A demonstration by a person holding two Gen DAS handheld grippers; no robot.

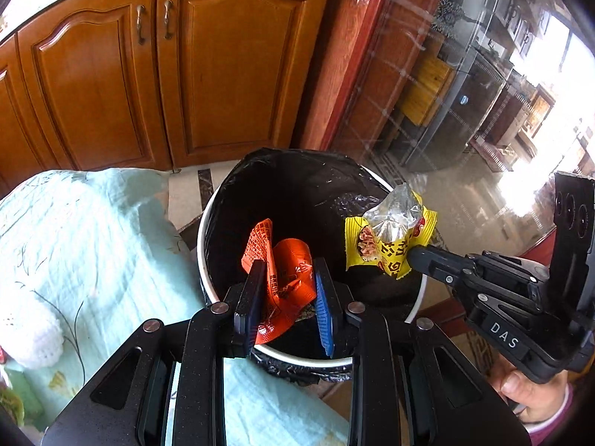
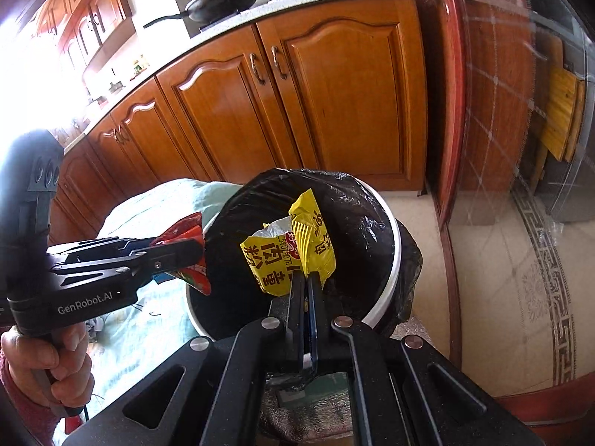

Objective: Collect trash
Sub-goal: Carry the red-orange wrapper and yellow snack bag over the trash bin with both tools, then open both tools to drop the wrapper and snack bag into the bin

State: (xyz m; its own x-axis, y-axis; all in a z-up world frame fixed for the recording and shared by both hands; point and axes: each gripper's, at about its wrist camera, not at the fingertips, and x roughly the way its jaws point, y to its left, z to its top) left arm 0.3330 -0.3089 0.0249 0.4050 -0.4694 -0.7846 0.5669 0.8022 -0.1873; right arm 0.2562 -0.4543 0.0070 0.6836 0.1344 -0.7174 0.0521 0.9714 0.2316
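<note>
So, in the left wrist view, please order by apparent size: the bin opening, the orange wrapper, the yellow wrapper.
1. Bin opening, clearly the largest.
2 and 3. Orange wrapper and yellow wrapper look alike in size; the orange one is partly hidden by the fingers and nearer the camera, so I cannot rank them.

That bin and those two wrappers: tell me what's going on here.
A person is clearing trash with a handheld gripper in each hand. The left gripper is shut on an orange wrapper, and the right gripper is shut on a yellow wrapper. Both wrappers hang over the open mouth of the bin with its black liner. Neither has been dropped in yet.
</note>
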